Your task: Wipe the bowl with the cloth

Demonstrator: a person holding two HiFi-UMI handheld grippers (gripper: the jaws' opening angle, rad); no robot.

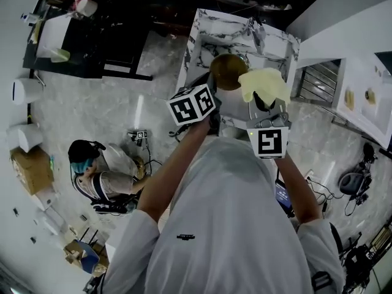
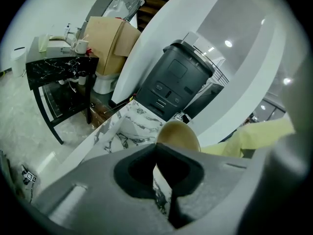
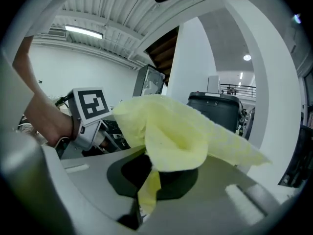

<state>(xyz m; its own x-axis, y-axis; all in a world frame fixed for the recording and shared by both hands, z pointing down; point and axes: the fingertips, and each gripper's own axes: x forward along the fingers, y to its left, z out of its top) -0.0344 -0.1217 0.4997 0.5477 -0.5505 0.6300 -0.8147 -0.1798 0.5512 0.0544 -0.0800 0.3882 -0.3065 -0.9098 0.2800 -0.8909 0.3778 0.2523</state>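
The left tongs (image 2: 164,173) are closed on the rim of the single bowl (image 2: 178,135), a golden-brown one whose thin edge runs down into the slit between the jaws. The right tongs (image 3: 143,197) are clamped on the one cloth (image 3: 176,131), a pale yellow piece. A strip of it is pinched between the jaws, and the rest billows up and over their tips.

In the head view the bowl (image 1: 228,70) is held above the marble-patterned worktop (image 1: 214,38), with the cloth (image 1: 263,83) just beside it on the right. Two marker cubes show there, one on each pair of tongs: the left one (image 1: 192,105) is tilted and the right one (image 1: 270,141) faces the camera.

Farther out, the left gripper view shows one dark bin-like unit (image 2: 176,80) behind the worktop, one cardboard box (image 2: 115,40) and one black side table (image 2: 58,70). A second person (image 1: 101,170) is low on the pale floor at the left.
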